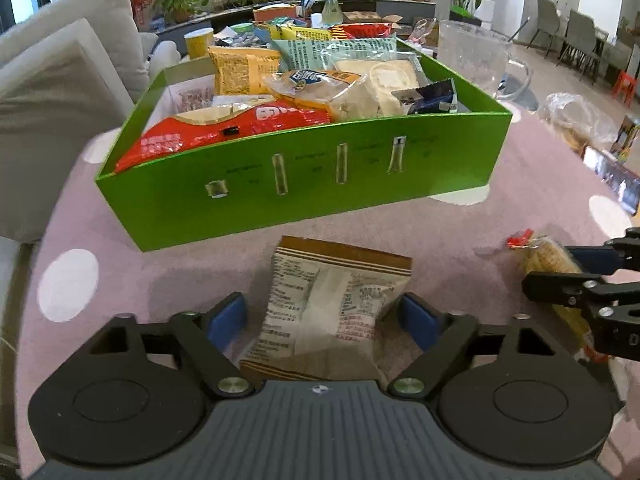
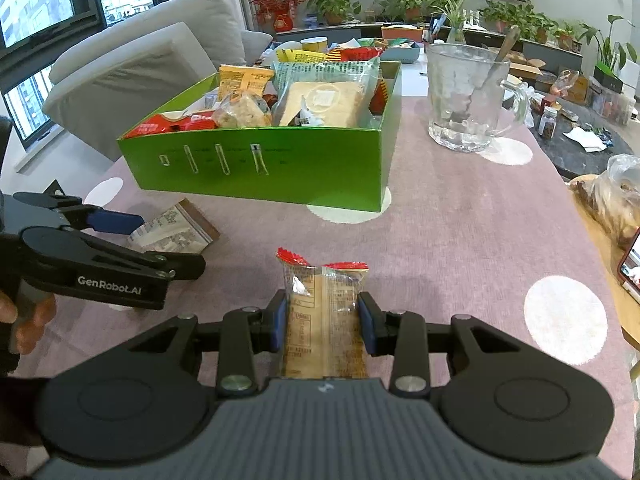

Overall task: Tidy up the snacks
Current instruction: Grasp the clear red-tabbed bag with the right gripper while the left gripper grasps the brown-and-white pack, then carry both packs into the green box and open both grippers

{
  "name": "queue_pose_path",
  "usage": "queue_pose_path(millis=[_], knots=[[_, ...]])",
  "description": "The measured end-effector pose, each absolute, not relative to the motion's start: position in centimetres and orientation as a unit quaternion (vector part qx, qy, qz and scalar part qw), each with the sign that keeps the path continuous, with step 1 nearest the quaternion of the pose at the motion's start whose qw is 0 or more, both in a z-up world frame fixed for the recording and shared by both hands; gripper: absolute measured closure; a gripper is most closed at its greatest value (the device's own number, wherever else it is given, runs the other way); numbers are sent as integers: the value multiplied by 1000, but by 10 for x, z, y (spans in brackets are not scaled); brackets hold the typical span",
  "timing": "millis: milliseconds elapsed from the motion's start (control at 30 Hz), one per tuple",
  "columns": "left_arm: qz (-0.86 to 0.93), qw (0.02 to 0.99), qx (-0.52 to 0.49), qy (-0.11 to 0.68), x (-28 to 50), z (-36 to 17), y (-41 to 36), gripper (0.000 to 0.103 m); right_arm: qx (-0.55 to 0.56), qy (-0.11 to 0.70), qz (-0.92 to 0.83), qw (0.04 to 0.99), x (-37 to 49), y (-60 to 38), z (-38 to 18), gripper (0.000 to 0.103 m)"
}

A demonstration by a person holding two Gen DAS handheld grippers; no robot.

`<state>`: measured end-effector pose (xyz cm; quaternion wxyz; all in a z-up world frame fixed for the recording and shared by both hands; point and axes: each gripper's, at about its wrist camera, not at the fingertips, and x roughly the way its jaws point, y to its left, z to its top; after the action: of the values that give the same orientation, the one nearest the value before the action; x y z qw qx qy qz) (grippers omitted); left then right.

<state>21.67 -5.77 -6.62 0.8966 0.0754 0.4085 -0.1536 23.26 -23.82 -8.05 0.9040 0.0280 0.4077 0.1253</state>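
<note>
A white and brown snack packet (image 1: 324,304) lies flat on the pink cloth in front of the green box (image 1: 304,184). My left gripper (image 1: 322,318) is open around it: the right pad touches its edge, the left pad stands apart. In the right wrist view, my right gripper (image 2: 323,320) is shut on a clear cracker packet with red ends (image 2: 324,308), held low over the table. That view also shows the left gripper (image 2: 172,242) straddling the white packet (image 2: 172,232). The green box (image 2: 280,168) is full of several snack bags.
A glass mug with a spoon (image 2: 468,96) stands right of the box. A plastic bag (image 2: 620,196) and a phone (image 2: 632,268) lie at the table's right edge. Sofa cushions (image 1: 60,92) are at the left. A hand (image 2: 24,320) holds the left gripper.
</note>
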Motion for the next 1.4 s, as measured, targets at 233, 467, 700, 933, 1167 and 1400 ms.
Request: queue_pose_path(millis=[233,467,700,933,1167,1400], knots=[[-168,897,71,402,215,-63,-54,46,26,410,123,903,234,-237,-80,21],[-166,902,57,396,208,-56,-48,53,29,406,121,905,233,-237,-75,21],[-161,907,52,386,202,-49,-43,55,31,400,118,908,228,-238,-70,21],[-158,914,51,369,195,-38,-40,55,34,393,119,911,226,-238,-66,21],[-152,920,52,357,191,-28,-36,55,35,389,123,912,225,-235,-61,21],[-159,929,60,330,190,-8,-37,55,35,365,127,922,229,-233,-43,21]])
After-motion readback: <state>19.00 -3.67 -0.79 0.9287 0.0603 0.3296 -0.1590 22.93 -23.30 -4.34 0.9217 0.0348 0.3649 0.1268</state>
